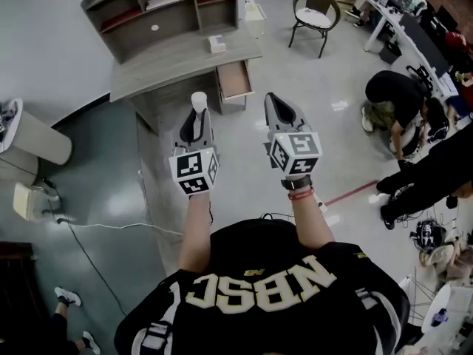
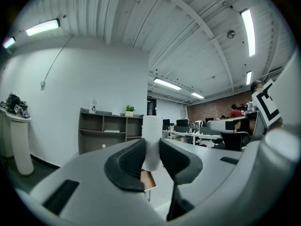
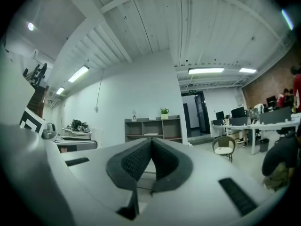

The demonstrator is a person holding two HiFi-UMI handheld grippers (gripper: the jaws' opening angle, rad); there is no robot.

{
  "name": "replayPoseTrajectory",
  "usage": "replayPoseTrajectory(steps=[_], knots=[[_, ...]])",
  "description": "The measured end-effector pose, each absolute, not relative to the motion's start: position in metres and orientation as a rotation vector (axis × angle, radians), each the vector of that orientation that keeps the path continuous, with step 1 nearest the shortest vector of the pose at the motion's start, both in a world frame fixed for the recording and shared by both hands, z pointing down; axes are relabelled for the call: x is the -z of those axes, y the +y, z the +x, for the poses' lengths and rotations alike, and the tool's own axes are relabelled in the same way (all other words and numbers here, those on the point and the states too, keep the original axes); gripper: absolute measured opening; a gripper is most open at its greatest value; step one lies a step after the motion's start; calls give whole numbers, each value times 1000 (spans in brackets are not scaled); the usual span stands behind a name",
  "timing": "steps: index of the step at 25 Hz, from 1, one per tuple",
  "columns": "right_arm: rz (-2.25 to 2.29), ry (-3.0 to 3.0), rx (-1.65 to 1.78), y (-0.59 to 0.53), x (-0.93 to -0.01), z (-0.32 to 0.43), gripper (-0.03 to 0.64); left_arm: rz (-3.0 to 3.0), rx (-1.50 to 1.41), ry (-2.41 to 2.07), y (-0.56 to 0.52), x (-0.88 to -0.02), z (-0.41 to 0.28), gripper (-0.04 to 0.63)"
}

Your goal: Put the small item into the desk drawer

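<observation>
A person in a black jersey [image 1: 259, 287] stands on a glossy grey floor [image 1: 244, 176], both arms held out toward a grey desk [image 1: 170, 69] against the white wall. The left gripper [image 1: 197, 118] is clamped on the small item, a white cylinder [image 2: 151, 134] standing upright between its dark pads and rising above them. The right gripper [image 3: 151, 147] carries nothing, its jaws pressed together at the tips. The desk drawer [image 1: 235, 79] is pulled out at the desk's right end, its wooden inside showing, well apart from both grippers with only a stretch of floor between them. On the desktop sit a small white box [image 1: 216, 44] and an open shelf unit [image 1: 162, 6]. A white cable [image 1: 111, 226] trails across the floor to the person's left, near a pale rounded stand [image 1: 41, 139]. To the right, clear of the line to the desk, are a round-backed chair [image 1: 314, 17], a strip of red tape [image 1: 353, 193] on the floor and a crouching person in dark clothes [image 1: 399, 98] beside a row of office desks [image 1: 414, 28].
</observation>
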State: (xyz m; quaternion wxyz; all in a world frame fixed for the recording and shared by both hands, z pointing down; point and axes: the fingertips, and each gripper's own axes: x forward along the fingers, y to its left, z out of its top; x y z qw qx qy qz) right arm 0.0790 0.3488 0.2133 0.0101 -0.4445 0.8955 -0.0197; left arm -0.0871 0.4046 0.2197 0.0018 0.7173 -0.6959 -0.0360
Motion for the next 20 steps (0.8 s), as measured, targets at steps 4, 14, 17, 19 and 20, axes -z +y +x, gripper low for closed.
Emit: replayPoseTrajectory(steps=[4,14,17,19,20], knots=[[-1433,2762,99,360,-220,76,6,2267,124,-2154,416,-224,-90,110],[-1437,2782,142,366,-236,63,6,2259,119,-2104,420,-245,-95,110],[-1404,2809,134,349,-241,49,6,2252,119,-2107,404,-249,-104,110],[-1380,2828,138,332,-247,40,6,2239,122,-2114,388,-253,-110,110],[-1365,2837,143,321,-249,37,6,2233,125,-2121,378,-254,-111,110]])
